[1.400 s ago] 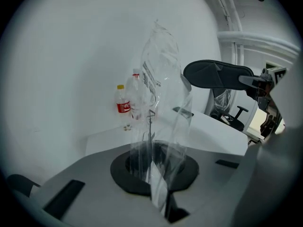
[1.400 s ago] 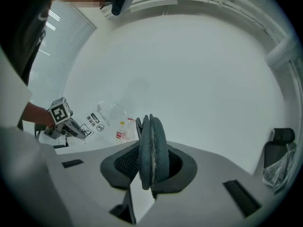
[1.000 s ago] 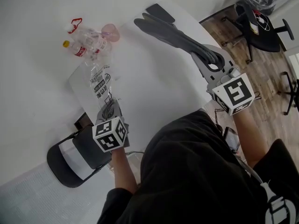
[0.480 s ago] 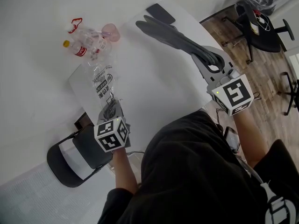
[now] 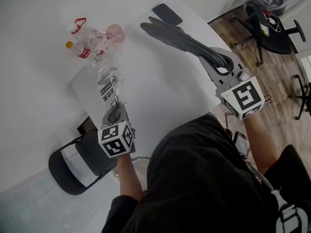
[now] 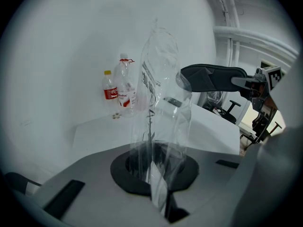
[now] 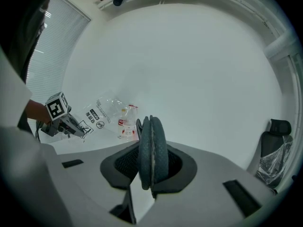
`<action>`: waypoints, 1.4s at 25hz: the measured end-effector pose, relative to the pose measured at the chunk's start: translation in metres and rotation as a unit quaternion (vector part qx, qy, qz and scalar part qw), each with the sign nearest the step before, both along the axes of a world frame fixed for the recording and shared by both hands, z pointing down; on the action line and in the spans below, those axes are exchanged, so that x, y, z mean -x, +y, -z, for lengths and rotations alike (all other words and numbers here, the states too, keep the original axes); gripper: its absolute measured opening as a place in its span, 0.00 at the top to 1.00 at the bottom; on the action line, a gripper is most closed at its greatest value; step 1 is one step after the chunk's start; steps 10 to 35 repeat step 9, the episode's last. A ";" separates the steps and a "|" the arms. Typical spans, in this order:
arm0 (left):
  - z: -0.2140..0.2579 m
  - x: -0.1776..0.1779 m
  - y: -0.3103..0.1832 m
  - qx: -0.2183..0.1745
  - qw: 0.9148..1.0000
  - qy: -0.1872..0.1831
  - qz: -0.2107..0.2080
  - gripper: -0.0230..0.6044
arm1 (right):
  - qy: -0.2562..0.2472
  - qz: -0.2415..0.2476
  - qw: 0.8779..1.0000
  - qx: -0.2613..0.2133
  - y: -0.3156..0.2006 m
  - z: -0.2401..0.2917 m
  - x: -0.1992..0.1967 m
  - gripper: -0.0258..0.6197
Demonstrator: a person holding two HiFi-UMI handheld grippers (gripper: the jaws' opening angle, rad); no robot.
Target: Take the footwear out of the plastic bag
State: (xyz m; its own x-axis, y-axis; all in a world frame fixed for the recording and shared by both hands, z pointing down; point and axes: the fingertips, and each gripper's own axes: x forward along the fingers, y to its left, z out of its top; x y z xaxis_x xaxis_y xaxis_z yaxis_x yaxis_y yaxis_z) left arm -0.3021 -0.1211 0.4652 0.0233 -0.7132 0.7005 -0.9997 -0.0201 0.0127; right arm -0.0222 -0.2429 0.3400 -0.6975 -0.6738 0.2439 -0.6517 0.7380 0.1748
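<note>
Head view shows the pair of dark grey slippers [image 5: 181,37] already out of the clear plastic bag [image 5: 103,84]. They reach toward the upper middle of the frame from the right gripper [image 5: 217,64], whose jaws are clamped on one end. The left gripper [image 5: 114,114], at lower left, is pinched closed on the bag's near edge. To finish cleanly, the person should probably hold the bag aside and lower the slippers flat onto bare white counter [image 5: 160,96], well apart from the bottles [image 5: 90,47].
</note>
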 end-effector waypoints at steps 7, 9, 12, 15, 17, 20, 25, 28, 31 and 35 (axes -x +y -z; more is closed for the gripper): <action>-0.002 -0.001 -0.001 0.003 1.000 0.002 -0.004 0.92 | 0.002 0.001 1.000 0.002 0.000 0.000 0.001 0.84; -0.001 0.000 -0.001 0.003 1.000 0.002 -0.004 0.92 | -0.001 0.003 1.000 0.003 0.000 0.001 0.004 0.84; -0.001 0.000 -0.001 0.003 1.000 0.002 -0.004 0.92 | -0.001 0.003 1.000 0.003 0.000 0.001 0.004 0.84; -0.001 0.000 -0.001 0.003 1.000 0.002 -0.004 0.92 | -0.001 0.003 1.000 0.003 0.000 0.001 0.004 0.84; -0.001 0.000 -0.001 0.003 1.000 0.002 -0.004 0.92 | -0.001 0.003 1.000 0.003 0.000 0.001 0.004 0.84; -0.001 0.000 -0.001 0.003 1.000 0.002 -0.004 0.92 | -0.001 0.003 1.000 0.003 0.000 0.001 0.004 0.84; -0.001 0.000 -0.001 0.003 1.000 0.002 -0.004 0.92 | -0.001 0.003 1.000 0.003 0.000 0.001 0.004 0.84; -0.001 0.000 -0.001 0.003 1.000 0.002 -0.004 0.92 | -0.001 0.003 1.000 0.003 0.000 0.001 0.004 0.84; -0.001 0.000 -0.001 0.003 1.000 0.002 -0.004 0.92 | -0.001 0.003 1.000 0.003 0.000 0.001 0.004 0.84; -0.001 0.000 -0.001 0.003 1.000 0.002 -0.004 0.92 | -0.001 0.003 1.000 0.003 0.000 0.001 0.004 0.84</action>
